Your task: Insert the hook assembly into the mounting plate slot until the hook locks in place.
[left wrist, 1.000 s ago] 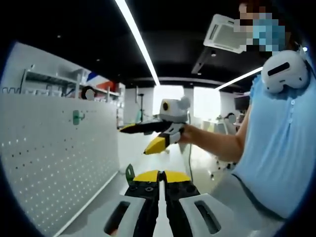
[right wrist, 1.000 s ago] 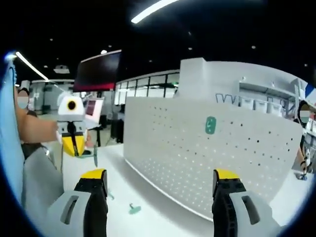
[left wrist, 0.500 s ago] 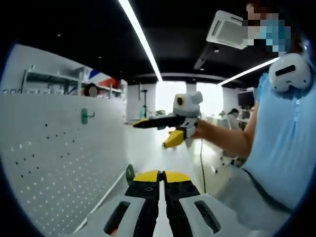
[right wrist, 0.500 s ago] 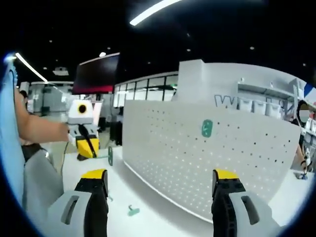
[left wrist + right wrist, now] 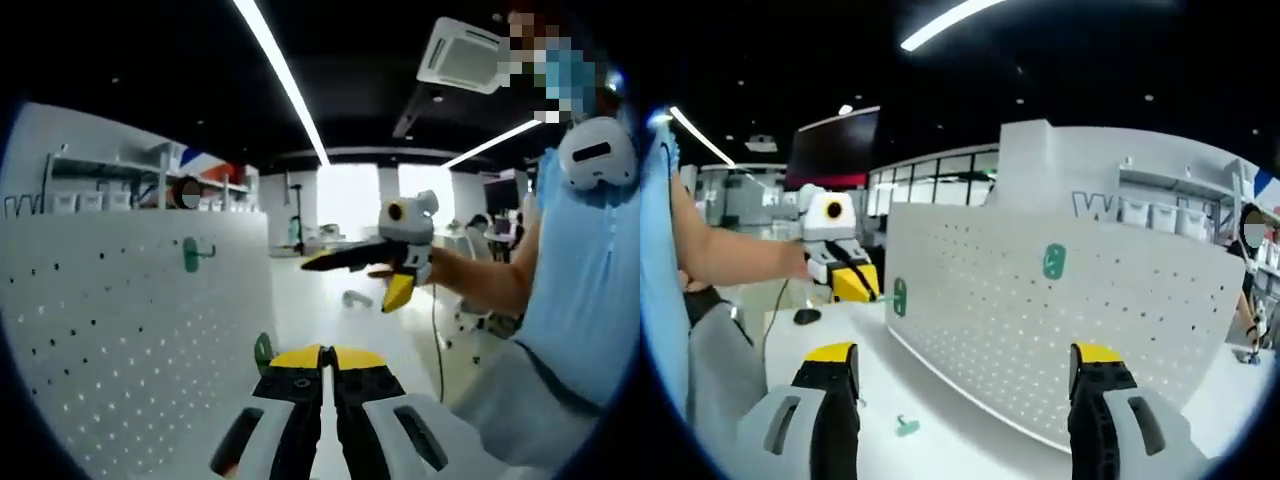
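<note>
A white pegboard [image 5: 1040, 320] stands upright on the white table, with a green hook [image 5: 1053, 262] mounted on it. The same pegboard [image 5: 110, 330] and mounted hook [image 5: 192, 253] lie left in the left gripper view. My left gripper [image 5: 322, 352] is shut on a green hook piece [image 5: 262, 350] that pokes out at the left of its tips. Seen from the right gripper view, the left gripper [image 5: 862, 283] holds that green hook piece [image 5: 900, 296] close to the board's left edge. My right gripper [image 5: 962, 360] is wide open with nothing between its jaws. It also hangs open in mid-air as the right gripper [image 5: 358, 277].
A small green part [image 5: 906, 427] lies on the table [image 5: 940, 440] in front of the board. A dark small object [image 5: 807, 316] sits on the table at the left. A person in a blue shirt [image 5: 575, 300] stands at the right. Shelves with bins [image 5: 1160, 205] rise behind the board.
The left gripper with its green hook piece has moved toward the pegboard's left edge. The right gripper has stayed open and nearly still.
</note>
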Demonstrator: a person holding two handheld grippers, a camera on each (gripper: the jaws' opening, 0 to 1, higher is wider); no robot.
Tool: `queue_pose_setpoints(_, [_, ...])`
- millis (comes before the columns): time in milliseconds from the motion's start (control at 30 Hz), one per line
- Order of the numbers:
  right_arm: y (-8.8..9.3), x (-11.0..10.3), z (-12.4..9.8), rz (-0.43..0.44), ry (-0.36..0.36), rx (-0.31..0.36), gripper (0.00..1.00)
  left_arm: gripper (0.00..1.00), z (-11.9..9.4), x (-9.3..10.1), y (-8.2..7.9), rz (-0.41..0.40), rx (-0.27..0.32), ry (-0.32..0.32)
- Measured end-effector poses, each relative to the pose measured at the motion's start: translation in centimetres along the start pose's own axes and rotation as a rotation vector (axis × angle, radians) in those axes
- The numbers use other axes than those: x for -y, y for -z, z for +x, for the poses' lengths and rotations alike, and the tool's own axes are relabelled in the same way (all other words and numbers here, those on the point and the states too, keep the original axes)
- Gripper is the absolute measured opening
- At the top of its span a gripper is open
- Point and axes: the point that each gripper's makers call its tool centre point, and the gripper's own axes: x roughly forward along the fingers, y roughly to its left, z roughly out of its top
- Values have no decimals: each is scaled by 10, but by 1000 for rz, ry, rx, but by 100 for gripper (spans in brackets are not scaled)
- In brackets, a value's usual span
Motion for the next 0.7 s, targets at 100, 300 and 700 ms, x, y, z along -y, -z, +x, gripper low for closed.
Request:
queue_pose_setpoints(100, [0, 3, -3, -1, 10, -5, 88, 2, 4, -6, -4, 7, 3, 4])
queue_pose_setpoints(300, [2, 8, -6, -4, 27, -15, 88, 2, 13, -19, -13, 18, 9, 15])
queue_pose_setpoints(700, [5, 11, -8, 3, 47, -23, 87, 2, 29, -48, -31, 34, 29, 26])
